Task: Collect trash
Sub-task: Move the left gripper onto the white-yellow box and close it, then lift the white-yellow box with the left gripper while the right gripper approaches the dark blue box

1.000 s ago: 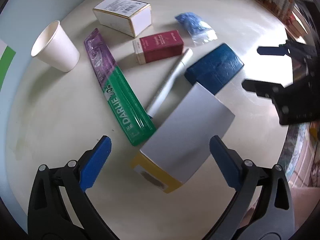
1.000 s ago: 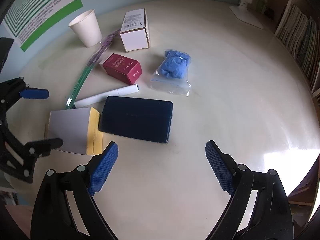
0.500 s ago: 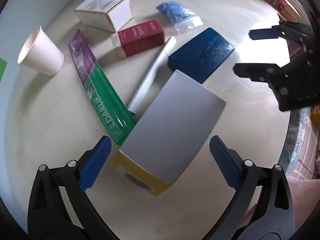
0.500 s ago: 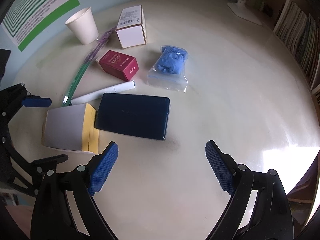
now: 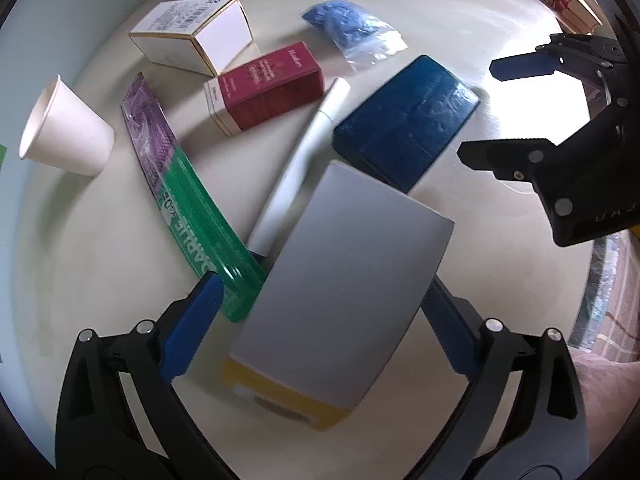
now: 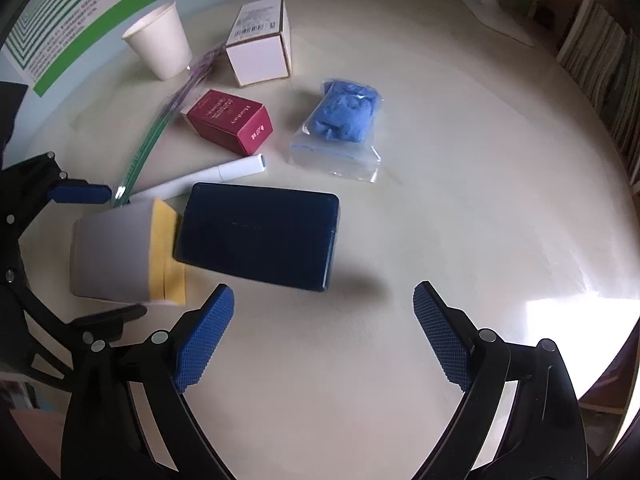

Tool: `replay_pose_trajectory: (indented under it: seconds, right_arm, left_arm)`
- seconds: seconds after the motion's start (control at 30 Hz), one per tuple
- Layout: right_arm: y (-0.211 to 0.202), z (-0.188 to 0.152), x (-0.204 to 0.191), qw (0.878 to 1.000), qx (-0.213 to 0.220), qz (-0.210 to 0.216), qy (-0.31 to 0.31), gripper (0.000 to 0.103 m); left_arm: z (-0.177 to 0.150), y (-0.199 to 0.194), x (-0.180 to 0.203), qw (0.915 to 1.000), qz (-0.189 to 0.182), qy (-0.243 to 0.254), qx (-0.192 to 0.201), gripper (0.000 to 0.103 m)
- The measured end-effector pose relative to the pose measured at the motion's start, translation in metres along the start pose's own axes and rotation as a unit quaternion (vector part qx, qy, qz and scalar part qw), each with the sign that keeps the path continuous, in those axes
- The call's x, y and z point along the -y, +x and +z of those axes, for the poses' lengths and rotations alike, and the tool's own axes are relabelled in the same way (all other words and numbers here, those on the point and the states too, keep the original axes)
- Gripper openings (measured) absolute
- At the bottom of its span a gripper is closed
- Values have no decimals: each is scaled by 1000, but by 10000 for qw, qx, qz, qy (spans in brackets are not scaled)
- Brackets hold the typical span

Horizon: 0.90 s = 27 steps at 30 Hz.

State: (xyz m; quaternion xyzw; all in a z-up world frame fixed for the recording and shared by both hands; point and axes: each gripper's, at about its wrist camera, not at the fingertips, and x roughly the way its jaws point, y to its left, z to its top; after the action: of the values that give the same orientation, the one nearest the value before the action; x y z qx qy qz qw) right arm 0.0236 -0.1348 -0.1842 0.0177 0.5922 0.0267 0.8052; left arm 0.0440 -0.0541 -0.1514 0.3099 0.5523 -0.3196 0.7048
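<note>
Left gripper [image 5: 316,312] reaches low over the bench [image 5: 80,240], jaws spread wide astride the grey-and-yellow box [image 5: 340,280], not gripping it; right gripper [image 6: 324,332] hovers with jaws apart, empty, near the dark blue case [image 6: 256,232].

1. We have brought our left gripper [image 5: 320,304] forward and down over the second, so that the grey and yellow box [image 5: 340,292] now sits between its blue fingers [image 5: 192,320]; a second ago it lay wholly ahead of them.
2. The box hides much of the right-hand finger, which earlier showed in full.
3. Its jaws are as wide apart as before; we cannot tell whether the fingers touch the box.
4. From the right wrist, the left gripper [image 6: 100,256] now brackets the box [image 6: 120,252], one finger beyond it, one on the near side.
</note>
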Motion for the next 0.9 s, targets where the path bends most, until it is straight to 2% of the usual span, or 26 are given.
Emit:
replay_pose_trajectory:
  seconds: [0.1, 0.13, 0.17, 0.2, 0.3, 0.43, 0.53, 0.67, 0.7, 0.73, 0.77, 0.9]
  right_arm:
    - [3, 4, -4, 10000, 20, -7, -71, 87]
    - [5, 5, -5, 10000, -6, 8, -99, 83]
    - [6, 6, -6, 9999, -12, -16, -109, 75]
    - [6, 8, -7, 9999, 9, -58, -125, 72]
    - [7, 13, -8, 9999, 12, -29, -118, 69]
    - [9, 19, -7, 9998, -8, 7, -174, 69]
    - [10, 22, -7, 9998, -9, 24, -183, 68]
    - [12, 26, -8, 9999, -35, 109, -124, 78]
    - [12, 27, -8, 9999, -18, 105, -129, 86]
    - [12, 27, -9, 9998, 17, 68, -165, 90]
    - [12, 30, -12, 9997, 58, 20, -225, 90]
    - [20, 31, -15, 9991, 6, -56, -411, 91]
  left_arm:
    - [1, -4, 2, 9999, 62, 67, 90, 81]
    - [2, -5, 3, 9999, 39, 75, 103, 73]
    - [3, -5, 4, 9999, 6, 50, 97, 64]
    - [4, -5, 2, 10000, -36, 6, 80, 64]
    - [3, -6, 1, 9999, -51, -84, 90, 63]
    - [1, -7, -2, 9996, -62, -260, 83, 62]
    - [1, -4, -21, 9992, -99, -372, 68, 62]
    - [-17, -6, -44, 9985, -51, -542, -13, 67]
    - [-19, -7, -46, 9983, -35, -578, -15, 67]
    - [-20, -6, -49, 9981, 12, -617, -23, 71]
    - [-22, -7, -51, 9977, 101, -669, -31, 79]
    - [-27, -6, -57, 9965, 89, -827, -44, 81]
